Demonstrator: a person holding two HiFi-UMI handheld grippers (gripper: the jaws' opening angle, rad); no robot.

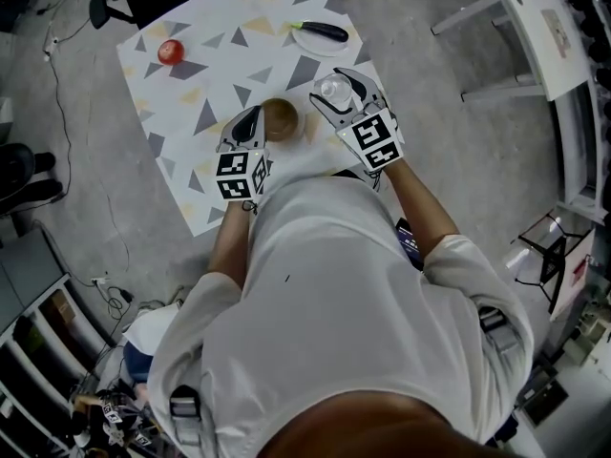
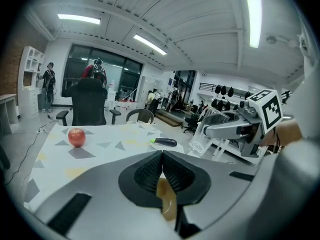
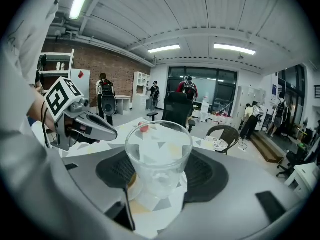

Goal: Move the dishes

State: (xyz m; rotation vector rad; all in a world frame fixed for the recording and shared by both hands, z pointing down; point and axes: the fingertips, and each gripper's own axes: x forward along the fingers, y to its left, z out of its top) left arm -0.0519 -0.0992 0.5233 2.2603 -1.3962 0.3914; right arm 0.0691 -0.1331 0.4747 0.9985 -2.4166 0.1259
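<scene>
A small brown dish [image 1: 280, 119] is over the near part of the patterned table [image 1: 220, 27]. My left gripper [image 1: 256, 120] is shut on its rim; in the left gripper view the pads [image 2: 150, 173] pinch the thin brown edge [image 2: 167, 198]. To its right, a clear drinking glass [image 1: 334, 90] sits between the jaws of my right gripper [image 1: 340, 92]. In the right gripper view the glass [image 3: 158, 156] stands upright, held between the dark pads [image 3: 202, 173]. The two grippers are side by side, close together.
A red apple [image 1: 170, 52] lies at the table's far left. A white plate [image 1: 323, 40] with a dark, green-tipped thing on it sits at the far right. A white stand [image 1: 535, 27] is off to the right, and cables run over the floor [image 1: 67, 84] at the left.
</scene>
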